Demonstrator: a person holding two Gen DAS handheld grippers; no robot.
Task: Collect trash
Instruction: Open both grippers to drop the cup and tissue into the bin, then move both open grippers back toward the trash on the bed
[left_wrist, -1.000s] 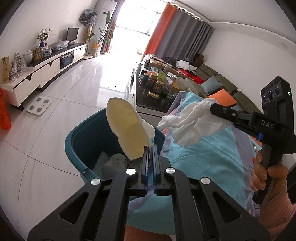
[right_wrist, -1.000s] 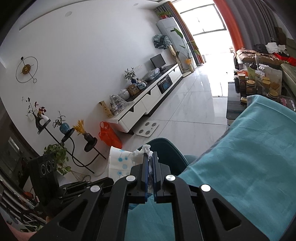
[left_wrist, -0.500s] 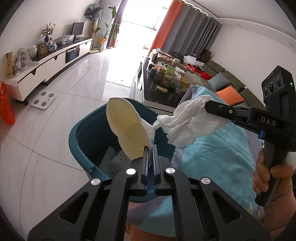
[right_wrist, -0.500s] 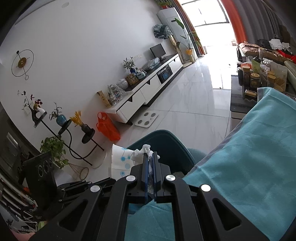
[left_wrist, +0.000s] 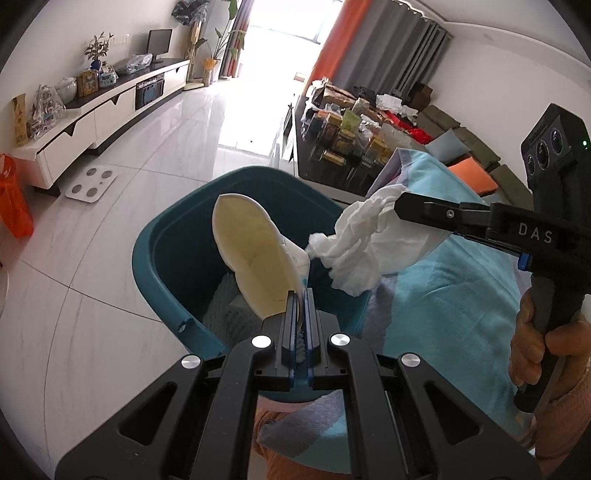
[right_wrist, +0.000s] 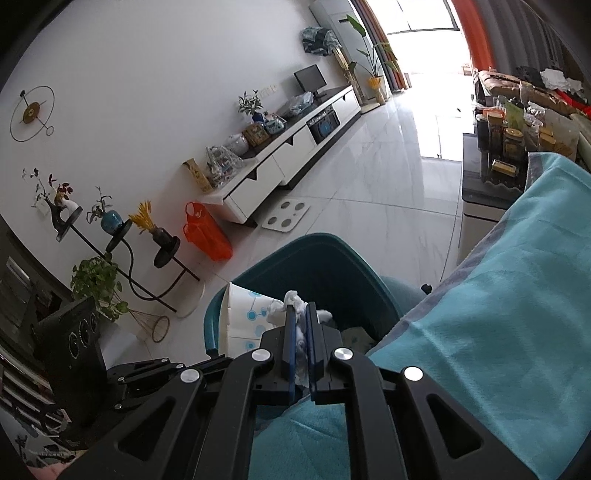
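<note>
Holding trash over the teal bin (left_wrist: 155, 258), we pinch a paper cup (left_wrist: 255, 258) in the left hand-held gripper (left_wrist: 302, 295) and a crumpled tissue (left_wrist: 365, 243) in the right hand-held gripper (right_wrist: 300, 314); neither is dropped yet.

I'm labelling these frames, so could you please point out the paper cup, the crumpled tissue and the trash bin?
paper cup (left_wrist: 255, 254), left wrist view, on its cream inner wall.
crumpled tissue (left_wrist: 364, 243), left wrist view, on the middle of the wad.
trash bin (left_wrist: 173, 236), left wrist view, on its inner left wall.
</note>
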